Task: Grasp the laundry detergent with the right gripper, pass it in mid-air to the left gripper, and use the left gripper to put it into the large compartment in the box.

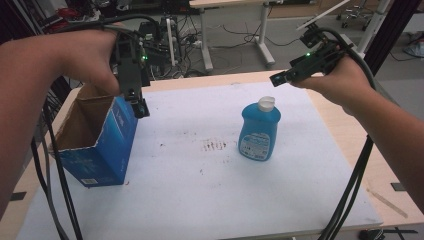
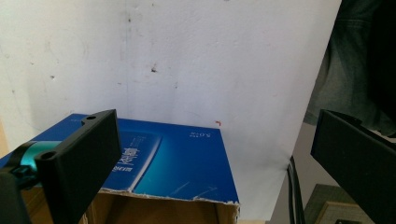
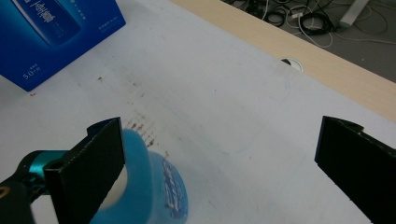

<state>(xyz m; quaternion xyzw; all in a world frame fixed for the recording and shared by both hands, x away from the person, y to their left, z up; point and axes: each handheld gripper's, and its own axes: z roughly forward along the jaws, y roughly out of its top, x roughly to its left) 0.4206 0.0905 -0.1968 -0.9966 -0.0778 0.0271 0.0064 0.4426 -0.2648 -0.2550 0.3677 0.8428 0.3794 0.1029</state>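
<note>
Blue cardboard marks the left end of the scene: an open-topped box (image 1: 97, 142) stands upright on the white sheet covering the tabletop (image 1: 210, 200), and nothing shows inside the part of it that can be seen. The left tongs (image 1: 140, 107) hang just above the box's right-hand wall, jaws spread wide and holding nothing; in the left gripper view the torn rim of the box (image 2: 177, 177) sits between them, untouched.

To the right of the box, well apart from it, the blue bottle (image 1: 259, 131) with its white cap stands upright. Farther right and higher than the box, the right tongs (image 1: 280, 77) hover above the bottle, also spread; the right gripper view shows the bottle (image 3: 149, 186) low beside one jaw, not gripped.

I'd judge the work barely begun: the bottle remains to be seized, carried over and lowered into the box.
</note>
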